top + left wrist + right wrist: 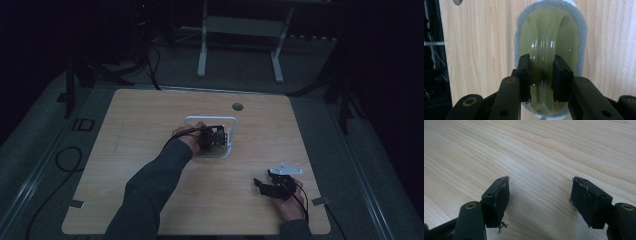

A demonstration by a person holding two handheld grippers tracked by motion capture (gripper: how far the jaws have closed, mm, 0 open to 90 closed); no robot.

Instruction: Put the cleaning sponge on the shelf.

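Thing in hand: a clear glass (542, 50), rounded and see-through, seen nearly end-on in the left gripper view; whether cup, jar or bottle I cannot tell.
Where it sits: on a yellow-green pad with a grey fuzzy rim (582, 37), inside the white tray (210, 119) near the middle of the table (125, 150).
Long axis: in the left gripper view the pad's oval runs 12 to 6 o'clock; the glass lines up with it.
Left gripper (542, 75): its fingers (524, 75) stand at 9 and 3 o'clock of the glass, one on each flank, grasping it; contact looks snug on both sides, though reflections blur the exact edge.
Left hand (186, 137): at the tray's 9 o'clock edge in the high view, reaching in over the rim.
Right gripper (272, 184): well apart, at about 4 o'clock from the tray, near the table's near right corner.
Right fingers (499, 197): released, spread wide over bare wood, nothing between them.
Nearer hand: left, by far.
Judgement: the coming move hangs on the left grip; any lift should go along the glass's own axis, clear of the tray rim.
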